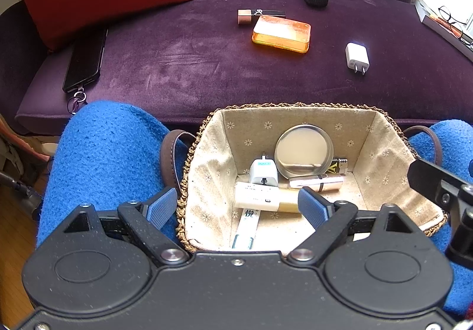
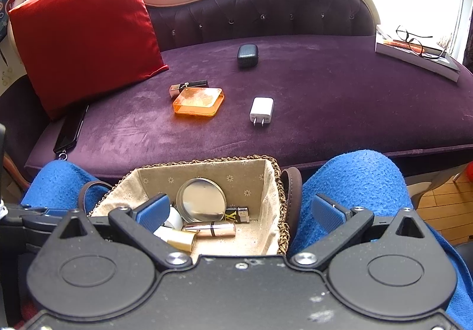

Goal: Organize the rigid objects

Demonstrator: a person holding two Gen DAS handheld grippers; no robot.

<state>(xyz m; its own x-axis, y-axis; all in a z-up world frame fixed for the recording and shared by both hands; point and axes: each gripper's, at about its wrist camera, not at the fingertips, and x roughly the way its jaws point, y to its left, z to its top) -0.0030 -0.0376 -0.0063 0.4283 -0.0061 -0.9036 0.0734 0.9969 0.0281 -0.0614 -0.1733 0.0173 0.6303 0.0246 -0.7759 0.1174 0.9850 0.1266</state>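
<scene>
- while the basket sits between two knees under a blue blanket, both grippers hang just above it, tilted down.
- left gripper: fingers spread wide, nothing between the pads; one blue pad is outside the basket's left rim, the other over its inside.
- right gripper: fingers spread as wide as they go and empty; its left pad is over the basket, its right pad over the blanket beyond the rim.
- inside the basket lie a round tin leaning on the back wall, a white plug, a rose-gold lipstick, a lighter and a cream tube.
- on the purple sofa cushion, well apart from the basket, lie an orange box, a small perfume bottle touching its far edge, a white charger and a dark case.
- a phone lies by the red pillow.
</scene>
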